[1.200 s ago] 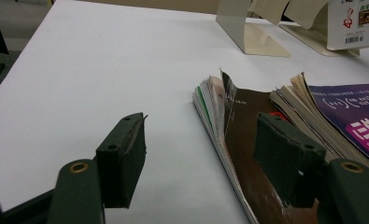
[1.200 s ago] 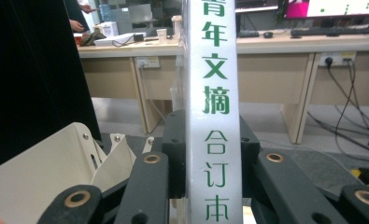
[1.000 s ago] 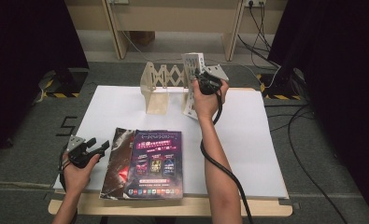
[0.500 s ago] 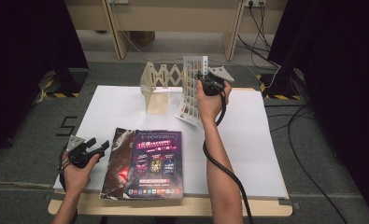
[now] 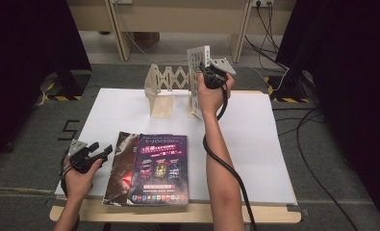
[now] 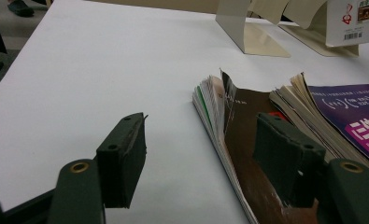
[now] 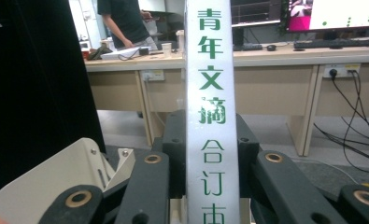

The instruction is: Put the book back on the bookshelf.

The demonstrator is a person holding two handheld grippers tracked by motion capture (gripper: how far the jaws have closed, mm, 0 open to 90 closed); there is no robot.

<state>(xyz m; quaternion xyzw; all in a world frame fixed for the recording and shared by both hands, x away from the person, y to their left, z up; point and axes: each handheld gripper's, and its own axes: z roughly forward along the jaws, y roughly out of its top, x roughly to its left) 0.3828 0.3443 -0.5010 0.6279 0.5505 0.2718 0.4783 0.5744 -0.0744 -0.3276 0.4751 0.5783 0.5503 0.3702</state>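
Progress of shelving at the moment shown. In the upper centre of the high view, a thick white book point(image 5: 197, 72) is held upright by the right gripper point(image 5: 209, 76), at the right-hand end of the cream expandable book rack point(image 5: 166, 89) that stands on the far part of the white table top point(image 5: 264, 144); the lower edge of the book appears to be at or just above the rack's base, and whether it rests there cannot be told. In the right gripper view, the book's white spine point(image 7: 211, 107), printed with green Chinese characters, runs up the middle of the frame with the black pads point(image 7: 175, 149) pressed against both sides, so the jaws are clamped on the book; a cream panel of the rack point(image 7: 56, 186) lies at lower left. In the lower left of the high view, the left gripper point(image 5: 98, 151) is held just beside two magazines: a purple-covered magazine point(image 5: 159, 168) lying partly over a dark-covered magazine point(image 5: 121, 166). In the left gripper view, the left gripper's jaws point(image 6: 205, 154) stand apart with nothing between them, the right pad hovering over the dark cover point(image 6: 247, 140). By this evidence, one book is judged to be nearly placed but not yet released; both magazines remain flat on the table, unshelved.
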